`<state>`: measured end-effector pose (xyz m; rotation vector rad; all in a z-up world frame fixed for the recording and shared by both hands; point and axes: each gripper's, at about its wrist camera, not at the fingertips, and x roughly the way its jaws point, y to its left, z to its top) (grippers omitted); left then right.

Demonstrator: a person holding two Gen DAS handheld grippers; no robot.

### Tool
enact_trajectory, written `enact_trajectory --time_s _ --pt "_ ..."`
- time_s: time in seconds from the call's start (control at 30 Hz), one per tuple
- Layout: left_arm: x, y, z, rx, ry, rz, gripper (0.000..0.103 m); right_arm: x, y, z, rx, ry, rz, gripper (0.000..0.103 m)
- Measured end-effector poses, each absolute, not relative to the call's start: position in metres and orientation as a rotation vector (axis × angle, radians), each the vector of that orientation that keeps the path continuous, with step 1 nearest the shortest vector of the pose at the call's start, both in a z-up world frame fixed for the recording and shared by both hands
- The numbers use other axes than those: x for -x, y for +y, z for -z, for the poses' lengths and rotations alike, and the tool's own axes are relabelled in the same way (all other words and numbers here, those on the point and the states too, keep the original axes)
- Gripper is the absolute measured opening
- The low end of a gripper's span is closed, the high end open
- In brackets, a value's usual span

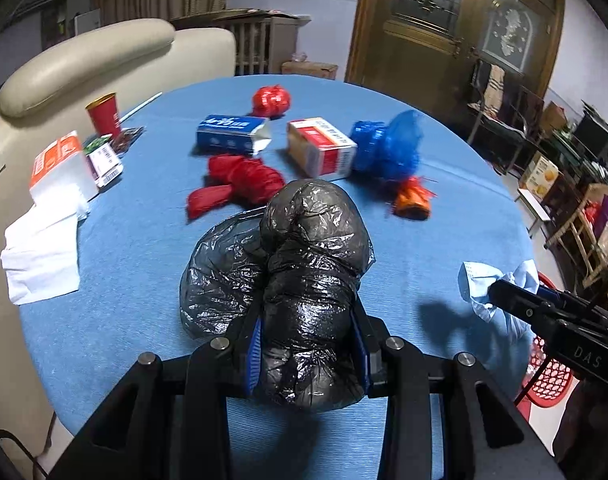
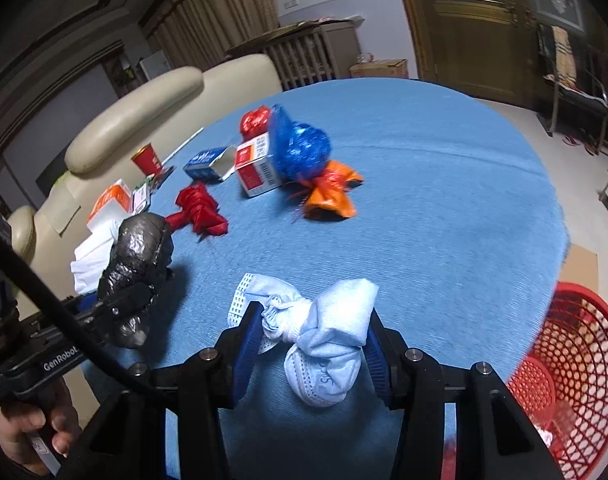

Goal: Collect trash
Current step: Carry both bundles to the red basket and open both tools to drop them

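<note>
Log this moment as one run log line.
left gripper: shut on black bag | right gripper: shut on face mask | basket: right of table

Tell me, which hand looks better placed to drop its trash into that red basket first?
The right. Its hand-held gripper holds the crumpled blue mask at the table edge nearest the red basket. The left hand-held gripper, clamping the black bag, sits farther from it, so it would probably follow.

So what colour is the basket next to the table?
Red, with a holey lattice pattern. The basket shows best in the right wrist view.
</note>
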<state>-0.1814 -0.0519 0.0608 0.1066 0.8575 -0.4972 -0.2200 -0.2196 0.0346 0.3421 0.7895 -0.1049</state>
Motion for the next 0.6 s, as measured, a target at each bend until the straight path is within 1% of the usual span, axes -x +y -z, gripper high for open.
enact_trajectory --time_s 0.3,0.6 --pt "0.199 -0.079 -0.066 -0.167 0.844 0.534 0.039 0.243 -0.235 -0.039 -0.364 0.765 0.151 0.051" --pt "0.206 -0.092 -0.070 -0.192 0.843 0.522 0.039 0.244 -0.236 -0.042 -0.330 0.762 0.183 0.050"
